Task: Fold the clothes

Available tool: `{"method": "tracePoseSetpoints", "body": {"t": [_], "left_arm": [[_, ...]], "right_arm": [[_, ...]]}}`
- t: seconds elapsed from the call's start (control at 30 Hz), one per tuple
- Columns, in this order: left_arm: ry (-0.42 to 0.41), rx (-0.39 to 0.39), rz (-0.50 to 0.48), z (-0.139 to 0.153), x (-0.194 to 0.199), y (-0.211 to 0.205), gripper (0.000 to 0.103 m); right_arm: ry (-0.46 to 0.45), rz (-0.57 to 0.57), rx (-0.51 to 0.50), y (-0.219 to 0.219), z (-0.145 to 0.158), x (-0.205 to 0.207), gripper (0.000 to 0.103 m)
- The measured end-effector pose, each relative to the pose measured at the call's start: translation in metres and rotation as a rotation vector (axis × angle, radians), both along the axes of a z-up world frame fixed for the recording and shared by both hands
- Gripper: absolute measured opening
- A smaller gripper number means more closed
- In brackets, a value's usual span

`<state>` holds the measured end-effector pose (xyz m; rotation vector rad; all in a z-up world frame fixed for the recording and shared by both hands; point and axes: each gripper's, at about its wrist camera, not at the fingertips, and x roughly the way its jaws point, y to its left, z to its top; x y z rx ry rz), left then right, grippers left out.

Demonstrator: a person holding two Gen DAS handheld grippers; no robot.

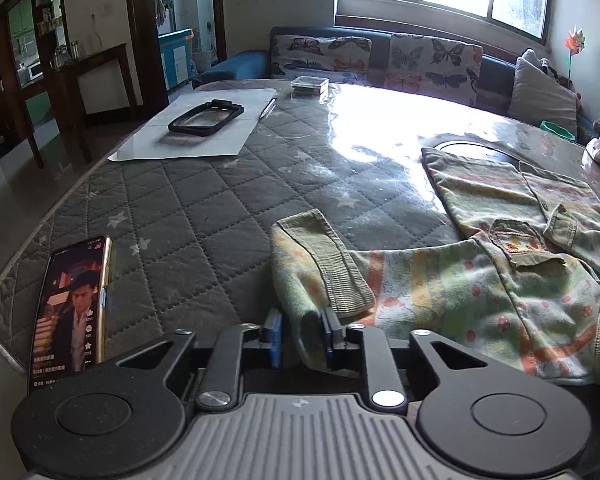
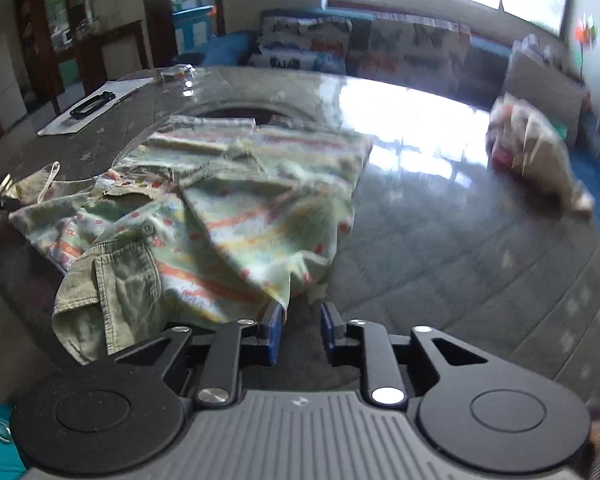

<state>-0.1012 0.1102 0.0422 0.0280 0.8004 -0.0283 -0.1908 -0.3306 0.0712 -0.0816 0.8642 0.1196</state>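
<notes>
The quilted table (image 1: pixel 204 184) carries a flowered shirt (image 2: pixel 236 208) spread along its near edge, towards the right corner. The left gripper (image 1: pixel 302 340) is clamped on the sleeve (image 1: pixel 316 264) by its corduroy cuff; the right gripper (image 2: pixel 300 332) stands apart and empty (its view is blurred) just beside the hem. To fold well, I'd carry the sleeve flat across the body, keeping the cloth taut.

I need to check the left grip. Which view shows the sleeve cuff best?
The left wrist view: the corduroy sleeve cuff is sharp and close, with sleeve fabric pinched in the left gripper. The right wrist view is blurred; there the cuff is small at the shirt's far left edge, and the right gripper is open.
</notes>
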Motion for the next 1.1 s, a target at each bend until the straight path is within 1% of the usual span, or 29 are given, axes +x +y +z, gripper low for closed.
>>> {"method": "tracePoseSetpoints", "body": {"t": [0.03, 0.07, 0.1, 0.13, 0.2, 0.23, 0.27, 0.4, 0.47, 0.5, 0.57, 0.67, 0.7, 0.77, 0.9, 0.93, 0.97, 1.03, 1.07, 1.1], "left_arm": [[0.001, -0.003, 0.003, 0.0, 0.0, 0.001, 0.033], [0.002, -0.008, 0.01, -0.001, -0.001, 0.003, 0.04], [0.001, -0.01, 0.019, -0.002, -0.002, 0.005, 0.044], [-0.003, -0.005, 0.026, -0.001, -0.004, 0.007, 0.047], [-0.011, 0.002, 0.036, 0.0, -0.009, 0.012, 0.049], [-0.017, 0.001, 0.04, 0.002, -0.011, 0.015, 0.054], [-0.024, 0.0, 0.045, 0.004, -0.013, 0.017, 0.06], [-0.065, -0.006, 0.052, 0.013, -0.02, 0.019, 0.07], [-0.084, -0.016, 0.037, 0.017, -0.023, 0.015, 0.078], [-0.092, -0.019, 0.024, 0.019, -0.025, 0.012, 0.079], [-0.104, -0.027, -0.003, 0.021, -0.027, 0.003, 0.085], [-0.116, -0.05, -0.048, 0.021, -0.027, -0.01, 0.088], [-0.119, -0.054, -0.058, 0.021, -0.027, -0.015, 0.089], [-0.125, -0.066, -0.073, 0.021, -0.026, -0.024, 0.095], [-0.122, -0.111, -0.107, 0.018, -0.024, -0.042, 0.1], [-0.117, -0.116, -0.116, 0.016, -0.023, -0.047, 0.1], [-0.112, -0.118, -0.126, 0.015, -0.022, -0.052, 0.101], [-0.106, -0.124, -0.146, 0.014, -0.021, -0.061, 0.103], [-0.104, -0.127, -0.156, 0.013, -0.021, -0.066, 0.103], [-0.102, -0.132, -0.166, 0.013, -0.02, -0.07, 0.103]], "right_arm": [[-0.025, 0.023, -0.025, 0.007, 0.007, 0.003, 0.024], [-0.047, 0.045, -0.047, 0.014, 0.012, 0.007, 0.029], [-0.055, 0.061, -0.05, 0.02, 0.014, 0.011, 0.032], [-0.063, 0.077, -0.054, 0.026, 0.015, 0.016, 0.039], [-0.078, 0.11, -0.061, 0.038, 0.017, 0.025, 0.039], [-0.08, 0.131, -0.067, 0.045, 0.016, 0.03, 0.039], [-0.086, 0.149, -0.065, 0.053, 0.014, 0.039, 0.039], [-0.108, 0.202, -0.06, 0.083, 0.004, 0.071, 0.039], [-0.098, 0.21, -0.044, 0.093, -0.004, 0.085, 0.038], [-0.092, 0.213, -0.038, 0.098, -0.008, 0.092, 0.038], [-0.077, 0.214, -0.044, 0.109, -0.021, 0.109, 0.037], [-0.053, 0.209, -0.04, 0.12, -0.036, 0.128, 0.037], [-0.051, 0.204, -0.038, 0.121, -0.038, 0.13, 0.037], [-0.046, 0.188, -0.03, 0.123, -0.044, 0.137, 0.037], [-0.038, 0.171, -0.03, 0.125, -0.054, 0.144, 0.037], [-0.037, 0.168, -0.031, 0.125, -0.056, 0.144, 0.035], [-0.042, 0.164, -0.032, 0.126, -0.057, 0.144, 0.028], [-0.05, 0.157, -0.03, 0.126, -0.058, 0.143, 0.022], [-0.056, 0.151, -0.021, 0.125, -0.057, 0.143, 0.014], [-0.065, 0.144, -0.009, 0.123, -0.056, 0.141, 0.011]]}}
